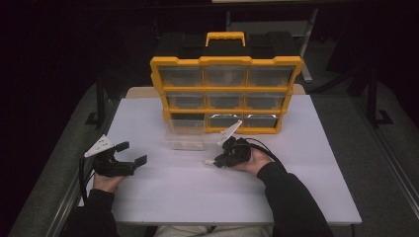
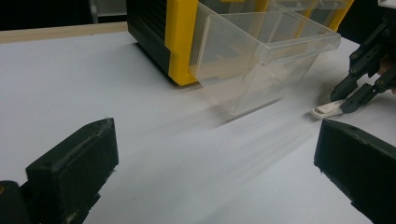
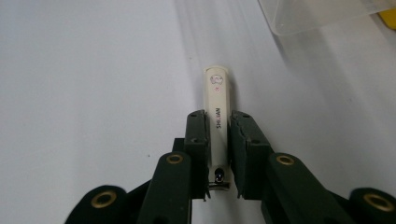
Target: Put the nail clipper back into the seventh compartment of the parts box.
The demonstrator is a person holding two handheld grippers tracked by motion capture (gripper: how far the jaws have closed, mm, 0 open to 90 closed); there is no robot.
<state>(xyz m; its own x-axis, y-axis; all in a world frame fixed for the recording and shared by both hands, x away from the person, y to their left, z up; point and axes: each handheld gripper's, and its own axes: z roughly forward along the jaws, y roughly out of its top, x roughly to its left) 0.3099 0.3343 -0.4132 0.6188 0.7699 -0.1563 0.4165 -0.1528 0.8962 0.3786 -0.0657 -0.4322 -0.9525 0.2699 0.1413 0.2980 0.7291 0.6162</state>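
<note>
White stick [image 3: 217, 122] clamped in right gripper [image 3: 218, 140] near clear drawer [image 2: 261, 51].

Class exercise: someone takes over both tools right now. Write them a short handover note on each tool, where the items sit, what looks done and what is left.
Right tool: shut on the white nail clipper, low over the table.
Left tool: open, empty, resting at the table's left.
Clear drawer: pulled out of the yellow organizer's bottom-left slot, standing on the white table, apparently empty.
Done: drawer out, clipper gripped.
Left, probably: drop the clipper into the drawer and slide it back.
</note>
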